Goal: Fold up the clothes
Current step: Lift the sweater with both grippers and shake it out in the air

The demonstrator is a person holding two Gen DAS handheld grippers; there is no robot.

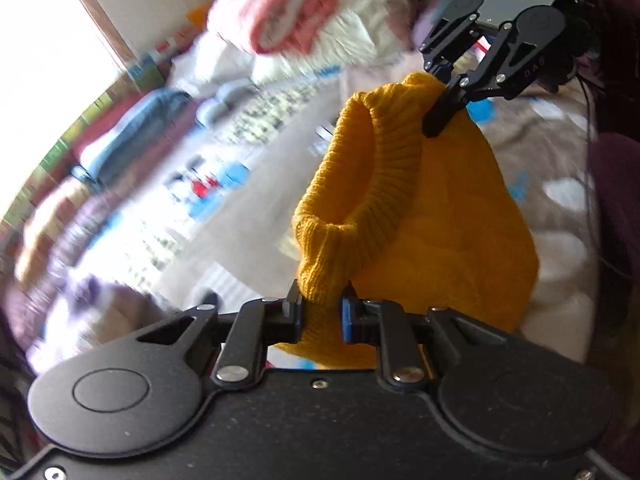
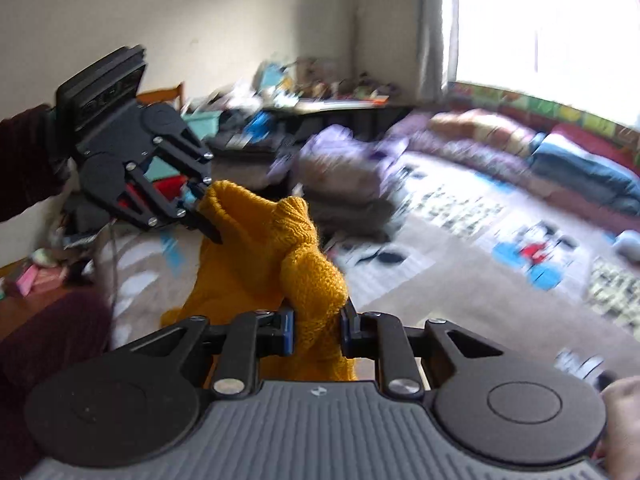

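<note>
Got my left tongs point(image 1: 320, 312) and right tongs point(image 2: 318, 330) both clamped on this mustard-yellow ribbed-knit sweater point(image 1: 420, 216), soft, floppy, stretchy stuff, so I'd say gripping its thick collar edge is safest.

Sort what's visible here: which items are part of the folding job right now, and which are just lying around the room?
In the job:
- yellow knit sweater, lifted off the bed
- left claw, clamped on its ribbed edge
- right claw, clamped on another part of it

Lying about:
- pink and white folded blanket
- blue garment by the window
- purple clothes heap
- cluttered desk
</note>
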